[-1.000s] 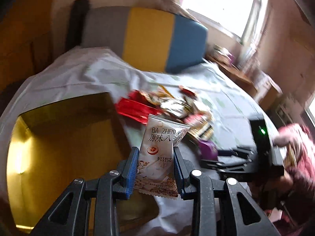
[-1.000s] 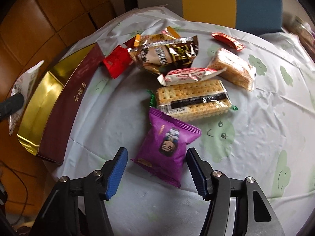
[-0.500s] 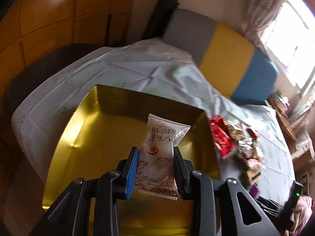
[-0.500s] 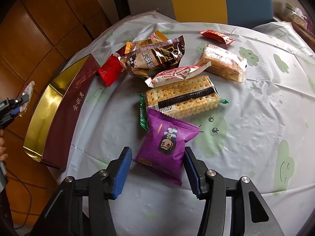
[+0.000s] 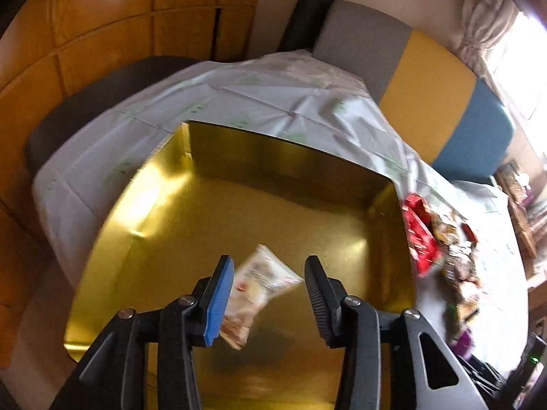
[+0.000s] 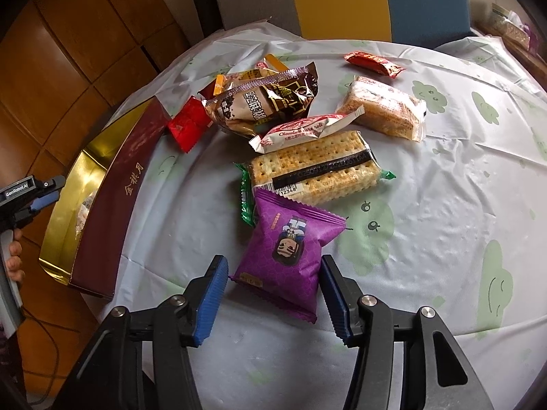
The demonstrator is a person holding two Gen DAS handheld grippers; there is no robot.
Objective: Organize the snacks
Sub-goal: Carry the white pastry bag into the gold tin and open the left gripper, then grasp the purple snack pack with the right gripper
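Note:
My left gripper (image 5: 270, 294) is open above the gold-lined box (image 5: 239, 205). A white snack packet (image 5: 254, 290) is loose between its jaws, tilted and blurred, over the box floor. My right gripper (image 6: 271, 294) is open with its jaws on either side of a purple snack packet (image 6: 290, 253) that lies on the table. The box, maroon outside, also shows in the right wrist view (image 6: 112, 205), with the left gripper (image 6: 37, 201) over it.
A pile of snacks lies beyond the purple packet: a cracker pack (image 6: 314, 171), a chocolate roll (image 6: 301, 130), a brown bag (image 6: 266, 102), a cake slice (image 6: 383, 109), red packets (image 6: 188, 123). A grey, yellow and blue chair back (image 6: 342, 0) stands behind the table.
My left gripper opened and let go of the white packet, which is dropping into the box. My right gripper moved forward a little around the purple packet.

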